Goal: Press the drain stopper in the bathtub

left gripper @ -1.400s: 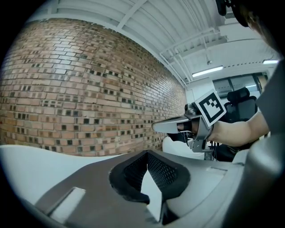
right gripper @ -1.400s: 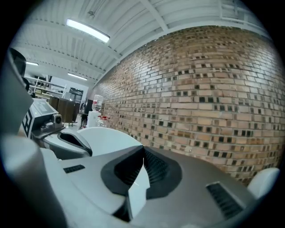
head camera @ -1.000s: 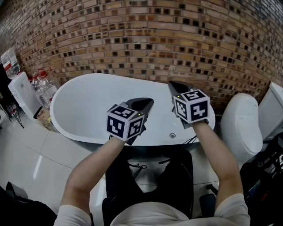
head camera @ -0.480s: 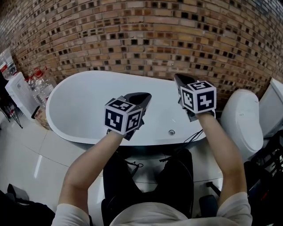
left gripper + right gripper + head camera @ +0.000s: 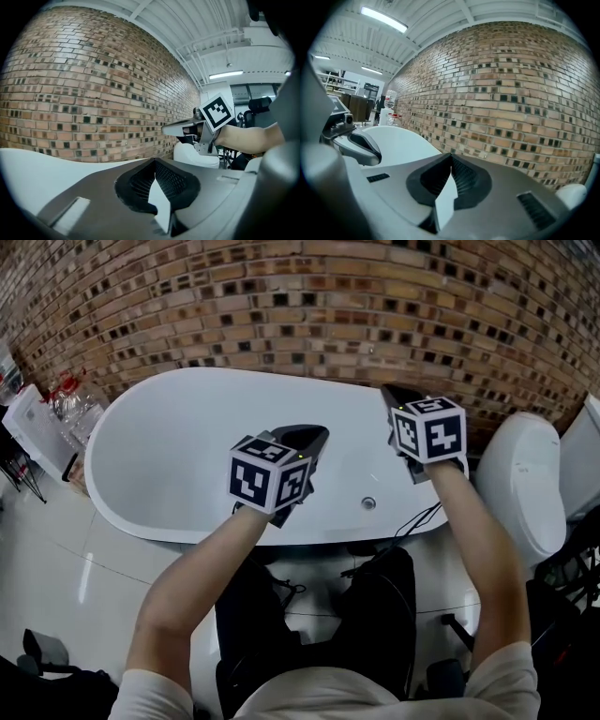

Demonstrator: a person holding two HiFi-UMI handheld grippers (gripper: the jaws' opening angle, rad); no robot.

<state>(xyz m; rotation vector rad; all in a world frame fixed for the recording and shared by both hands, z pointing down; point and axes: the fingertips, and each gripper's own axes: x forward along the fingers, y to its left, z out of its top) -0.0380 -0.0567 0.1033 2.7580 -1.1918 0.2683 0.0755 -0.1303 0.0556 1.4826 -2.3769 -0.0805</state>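
Round stopper [image 5: 368, 503] facing up, toward the right end of the tub [image 5: 169, 456]; no long axis of its own. Tub lying left to right along the brick wall [image 5: 281, 306]. Held above it, well apart, left gripper [image 5: 312, 437] and right gripper [image 5: 395, 395], jaws pressed together on nothing.

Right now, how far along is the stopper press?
Done: nothing that shows. In hand: the left gripper and the right gripper are held in the air above the white bathtub, fingers together, holding nothing. Left: the whole press. The small round metal fitting near the tub's near edge, likely the drain stopper, is untouched, and neither gripper is down at it.
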